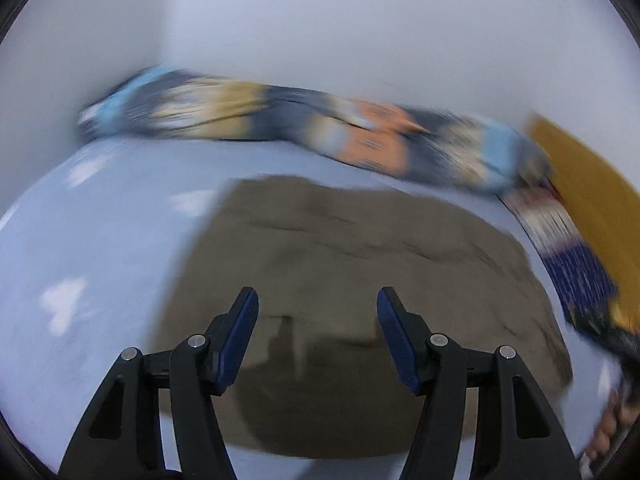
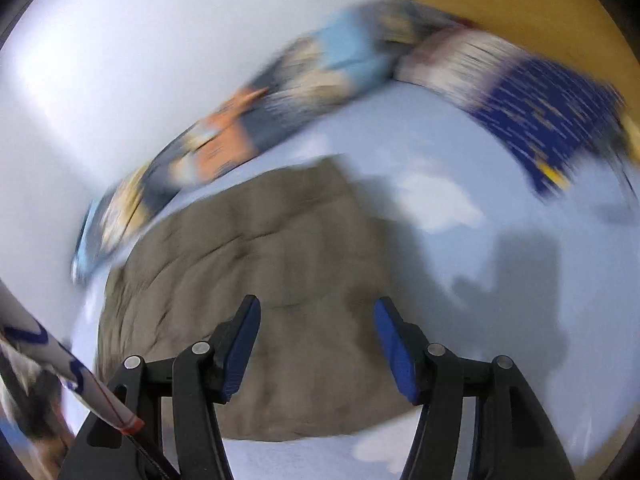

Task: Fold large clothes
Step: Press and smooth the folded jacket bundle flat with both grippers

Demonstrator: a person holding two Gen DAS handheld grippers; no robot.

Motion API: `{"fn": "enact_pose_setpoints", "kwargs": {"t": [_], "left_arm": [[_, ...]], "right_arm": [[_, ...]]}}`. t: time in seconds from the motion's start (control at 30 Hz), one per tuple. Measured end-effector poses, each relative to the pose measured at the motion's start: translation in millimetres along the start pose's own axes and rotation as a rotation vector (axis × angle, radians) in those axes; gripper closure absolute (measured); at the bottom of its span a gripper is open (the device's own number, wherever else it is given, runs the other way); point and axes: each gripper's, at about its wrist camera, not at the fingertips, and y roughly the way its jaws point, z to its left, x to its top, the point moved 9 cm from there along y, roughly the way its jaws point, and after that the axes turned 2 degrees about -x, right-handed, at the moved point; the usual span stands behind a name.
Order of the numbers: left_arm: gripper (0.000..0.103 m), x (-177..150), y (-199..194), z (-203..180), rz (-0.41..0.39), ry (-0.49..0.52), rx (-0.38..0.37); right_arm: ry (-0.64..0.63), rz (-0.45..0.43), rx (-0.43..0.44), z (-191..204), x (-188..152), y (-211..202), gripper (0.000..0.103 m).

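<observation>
The large, taupe-brown fabric garment lies folded and flat, creased, on the pale blue bed sheet.

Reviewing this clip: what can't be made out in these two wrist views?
- Brown garment: both views motion-blurred; its type and folds are unreadable.
- Its near edge: hidden behind the left gripper and the right gripper, whose jaws stand apart with nothing between them.
- Patterned bedding along the wall: print smeared.
- Striped object: cut off by the left edge.
</observation>
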Motion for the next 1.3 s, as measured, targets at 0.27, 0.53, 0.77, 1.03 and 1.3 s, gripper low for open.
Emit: {"fn": "enact_pose_setpoints", "kwargs": {"t": [0.27,0.53,0.77,1.03,1.3], "left_arm": [[0.038,-32,92,-54,0.194,0.203,0.037],[0.036,-25,93,-51,0.216,0.212,0.035],[0.036,34,92,-30,0.121,0.155,0.049],[0.036,36,146,11,0.197,0.076,0.124],[0.034,41,129,-2,0.133,0.067,0.125]], "right_arm": [[-0.204,0.115,-0.033,64,-15,81,0.040],[-0.198,0.215,-0.091,54,-18,121,0.038],[-0.190,0.009,-0.043,64,50,75,0.046],[-0.187,0.106,-0.079,56,58,141,0.046],[-0.175,0.169,-0.093,51,54,160,0.042]]}}
